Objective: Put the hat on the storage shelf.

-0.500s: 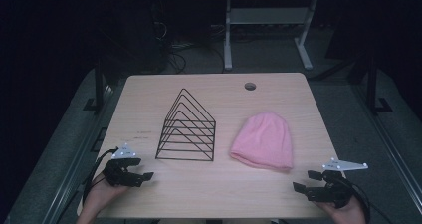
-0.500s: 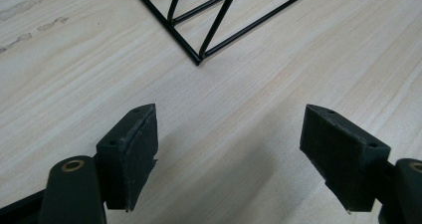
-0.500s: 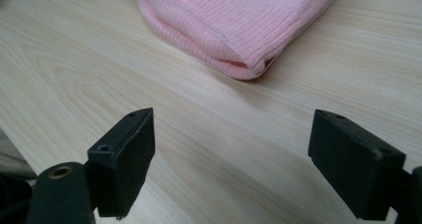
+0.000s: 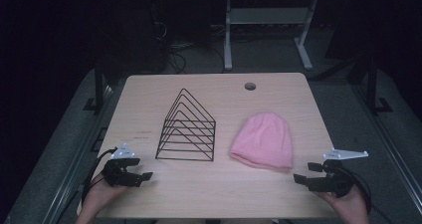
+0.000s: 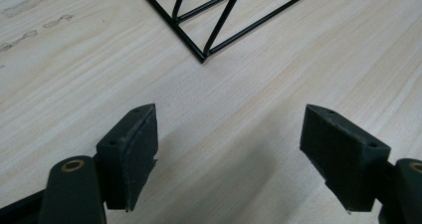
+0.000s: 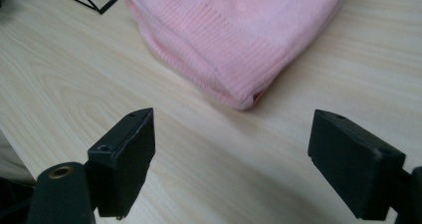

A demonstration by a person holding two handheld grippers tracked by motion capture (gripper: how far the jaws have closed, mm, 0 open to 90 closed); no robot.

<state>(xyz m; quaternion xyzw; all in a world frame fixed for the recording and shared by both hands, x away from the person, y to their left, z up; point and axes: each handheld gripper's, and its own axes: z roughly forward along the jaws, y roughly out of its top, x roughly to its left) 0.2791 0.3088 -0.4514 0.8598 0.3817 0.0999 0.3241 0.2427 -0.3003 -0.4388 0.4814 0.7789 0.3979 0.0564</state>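
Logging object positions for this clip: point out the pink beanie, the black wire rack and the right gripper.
pink beanie (image 4: 263, 140), high view, middle of the knit body.
black wire rack (image 4: 199, 160), high view, front base wire.
right gripper (image 4: 297, 178), high view, between its open jaw tips.

We hold the left hand-held gripper (image 4: 145, 176) low, jaws spread wide. Our right hand-held gripper (image 4: 298, 178) matches it (jaws equally wide, nothing between them).

No readable text, label, brand or number anywhere; faint dark smudges on the pale wooden table (image 4: 149, 99) at about nine o'clock of the black wire triangular rack (image 4: 187, 129) look like marks, far too blurred to read as writing.
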